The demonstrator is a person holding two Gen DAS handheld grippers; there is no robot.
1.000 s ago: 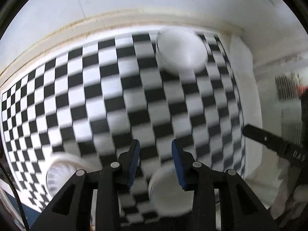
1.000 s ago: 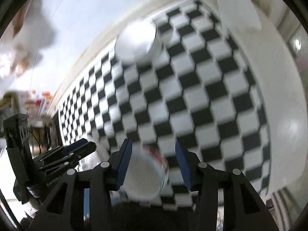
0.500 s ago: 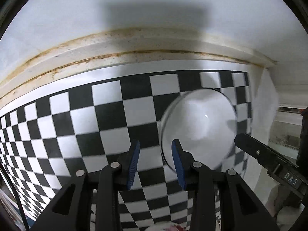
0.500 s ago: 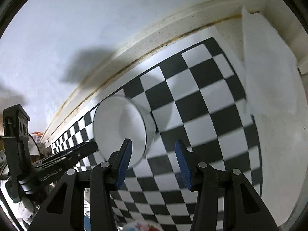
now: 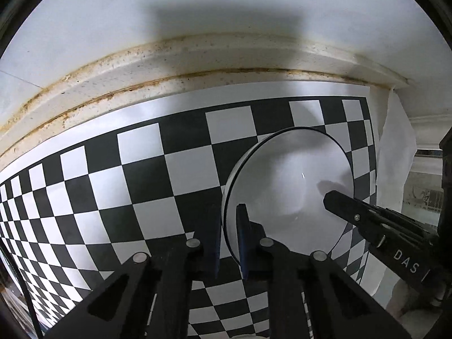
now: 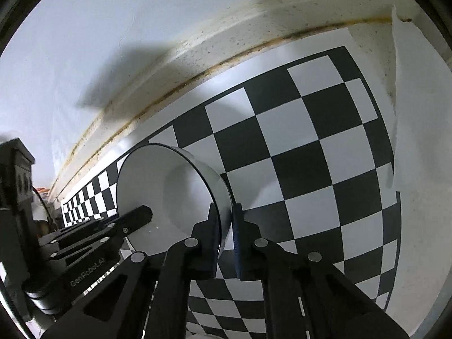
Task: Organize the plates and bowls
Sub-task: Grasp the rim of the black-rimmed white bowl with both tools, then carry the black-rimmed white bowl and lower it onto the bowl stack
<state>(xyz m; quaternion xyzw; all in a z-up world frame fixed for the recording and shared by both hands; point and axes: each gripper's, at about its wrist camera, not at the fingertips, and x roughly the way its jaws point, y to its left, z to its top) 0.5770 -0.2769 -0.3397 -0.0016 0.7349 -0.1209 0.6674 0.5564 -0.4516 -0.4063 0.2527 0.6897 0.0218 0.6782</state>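
On opposite rims, left gripper (image 5: 229, 233) and right gripper (image 6: 225, 230) pinch the white bowl (image 5: 288, 195).

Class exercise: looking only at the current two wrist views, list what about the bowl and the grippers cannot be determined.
- White bowl base: hidden by its own wall, both views.
- Whether it has left the checkered mat: unclear.
- Left gripper, right gripper pad contact: hidden behind the rim.

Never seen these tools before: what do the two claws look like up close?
Each is matte black plastic with angular cut-out arms and round silver rivets. The left claw and right claw carry dark blue pads. White lettering reads "GenRobot.AI" on the left body and "DAS" on the right.
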